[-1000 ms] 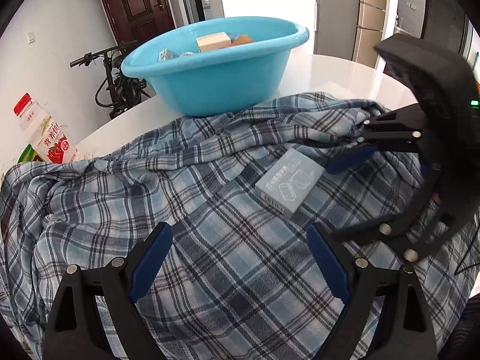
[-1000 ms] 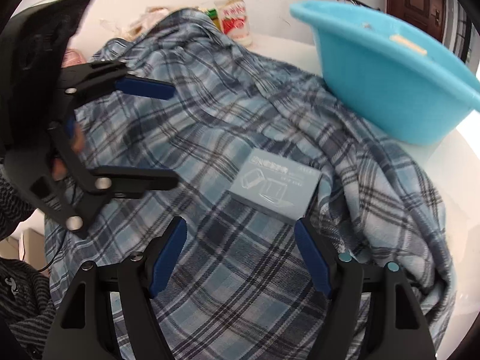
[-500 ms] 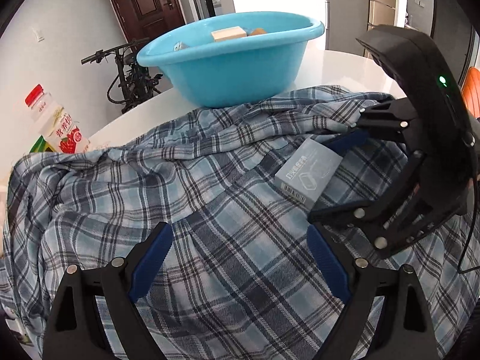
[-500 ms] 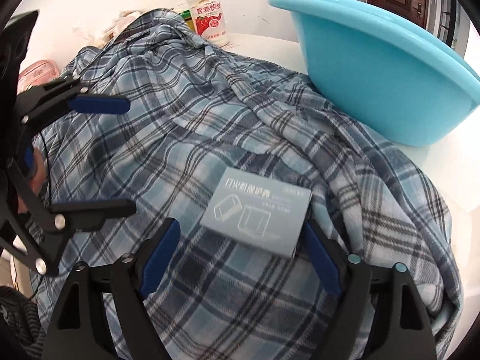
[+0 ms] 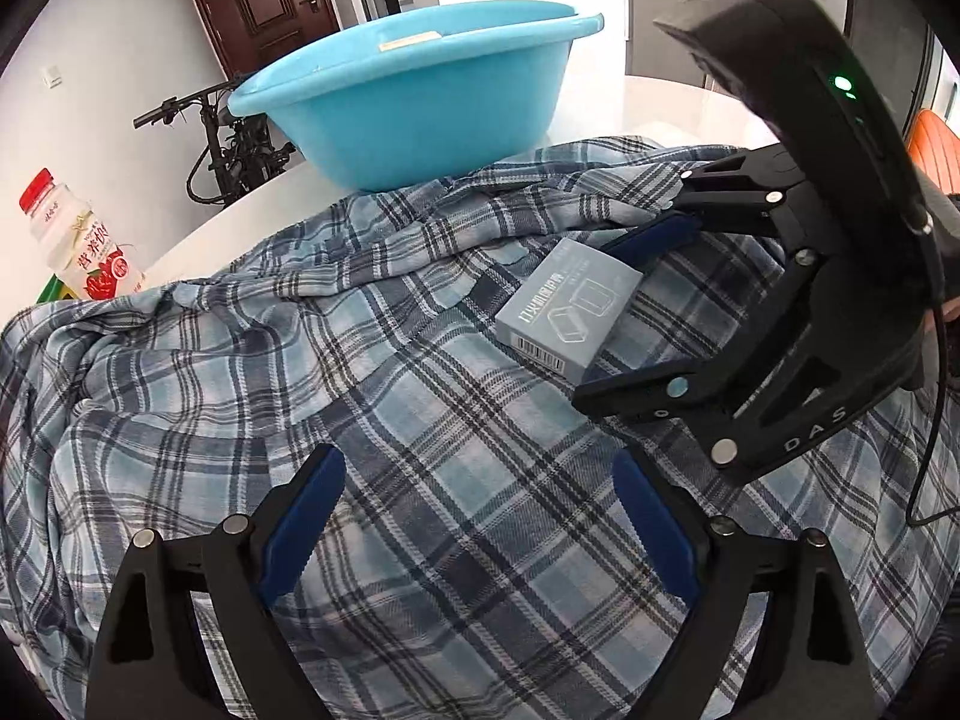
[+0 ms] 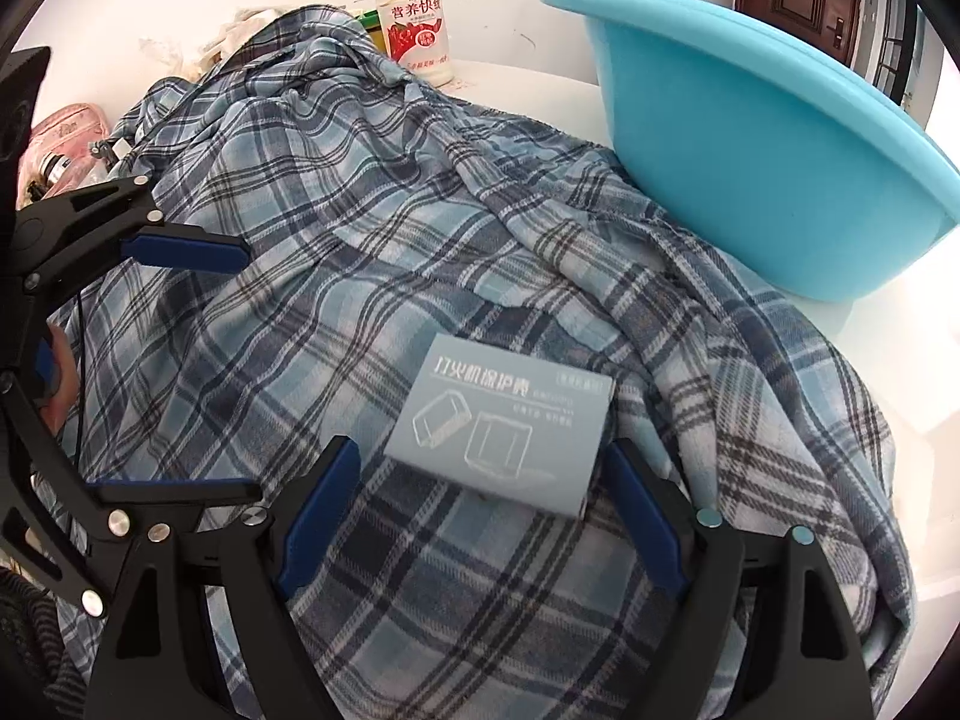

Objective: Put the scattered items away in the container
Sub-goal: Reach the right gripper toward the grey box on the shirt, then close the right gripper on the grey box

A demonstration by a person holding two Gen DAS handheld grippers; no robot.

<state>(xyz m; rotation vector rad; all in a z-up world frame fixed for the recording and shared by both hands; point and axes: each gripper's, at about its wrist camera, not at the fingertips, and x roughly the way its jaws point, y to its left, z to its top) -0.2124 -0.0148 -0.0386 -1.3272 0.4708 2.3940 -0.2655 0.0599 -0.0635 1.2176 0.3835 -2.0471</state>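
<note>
My right gripper [image 6: 480, 498] spread wide, fingers [image 6: 318, 510] either side of grey box [image 6: 504, 432], near end of box between them, nothing clamped. Box lies flat on plaid shirt [image 6: 360, 276] draped over white desk [image 6: 528, 96]. My left gripper [image 5: 480, 516] also wide open, empty, above shirt. Blue basin [image 5: 414, 102] stands at shirt's far edge on desk. Drink bottle [image 6: 414, 12] upright at desk's back edge.

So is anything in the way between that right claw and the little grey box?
Nothing visible. The right gripper is open, its fingers either side of the grey box, which lies bare on the plaid shirt. The blue basin stands beyond.
</note>
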